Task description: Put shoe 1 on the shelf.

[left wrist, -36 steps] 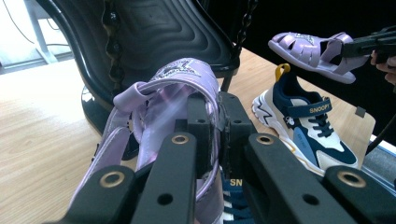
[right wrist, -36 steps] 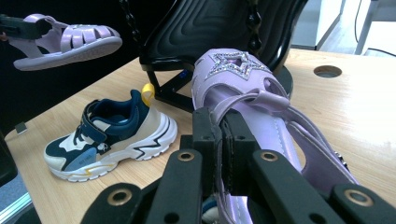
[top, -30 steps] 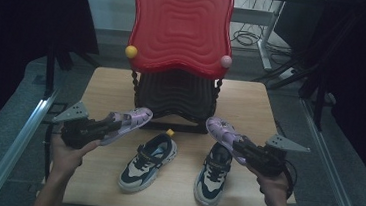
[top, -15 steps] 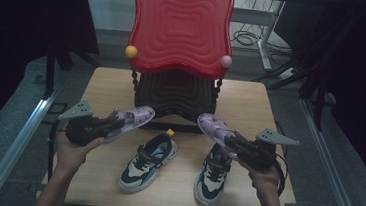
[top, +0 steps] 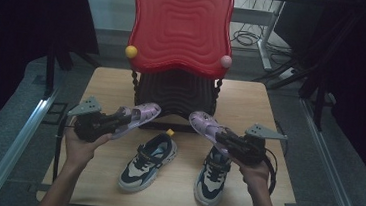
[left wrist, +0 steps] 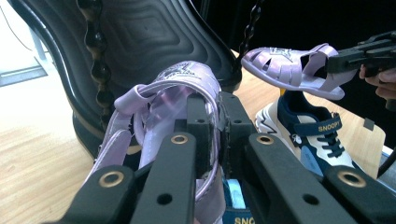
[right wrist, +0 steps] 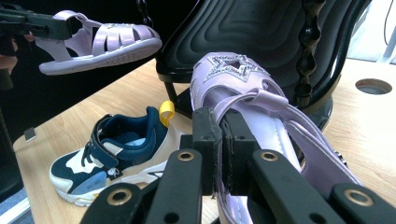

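Left gripper clamped on a lilac sandal, held off the table toward the chair base. Right gripper clamped on the matching sandal, toe aimed the same way.

Right gripper view: a glitter star on that sandal's toe, lost from above. Left gripper view: "SNOOPY" on a sneaker strap.

From above, two navy-and-cream sneakers sit on the table between the hands. A red wavy chair back stands behind, with yellow and pink knobs.

Wooden tabletop, grey floor, cables at the back, dark surroundings. Gripper jaws cover the sandal heels; forearms are cut off at the bottom edge.
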A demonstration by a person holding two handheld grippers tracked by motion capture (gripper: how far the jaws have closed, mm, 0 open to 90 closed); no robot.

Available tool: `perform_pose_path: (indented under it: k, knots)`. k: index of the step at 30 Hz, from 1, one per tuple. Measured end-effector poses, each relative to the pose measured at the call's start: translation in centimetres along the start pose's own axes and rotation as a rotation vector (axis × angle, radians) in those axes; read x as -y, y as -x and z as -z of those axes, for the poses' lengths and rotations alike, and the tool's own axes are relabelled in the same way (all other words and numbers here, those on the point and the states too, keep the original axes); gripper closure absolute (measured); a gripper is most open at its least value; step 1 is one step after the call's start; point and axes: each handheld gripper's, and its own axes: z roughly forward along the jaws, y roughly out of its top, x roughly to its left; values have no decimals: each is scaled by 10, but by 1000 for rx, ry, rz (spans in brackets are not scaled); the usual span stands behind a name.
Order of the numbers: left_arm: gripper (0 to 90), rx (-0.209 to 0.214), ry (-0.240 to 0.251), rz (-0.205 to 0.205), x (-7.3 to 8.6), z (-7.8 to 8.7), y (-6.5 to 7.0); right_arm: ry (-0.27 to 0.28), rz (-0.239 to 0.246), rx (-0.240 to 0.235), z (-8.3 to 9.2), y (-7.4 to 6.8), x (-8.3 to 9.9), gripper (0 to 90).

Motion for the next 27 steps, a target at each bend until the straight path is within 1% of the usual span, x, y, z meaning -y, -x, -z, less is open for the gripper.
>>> perform_pose_path:
  k: [4,10,19,23,27]
  knots:
    - [845,3,14,9,-1,-6,-1,5,-7,2,-5,0,-1,853]
    - [845,5,19,21,-1,-14,-3,13,-23,3,-10,3,-4,853]
    - [845,4,30,40,-2,-21,-6,16,-32,13,-21,3,-7,852]
    - [844,0,30,41,-3,-25,-7,23,-39,25,-26,3,-10,852]
    - [844,-8,30,32,-6,-30,-6,27,-43,26,-30,3,-12,852]
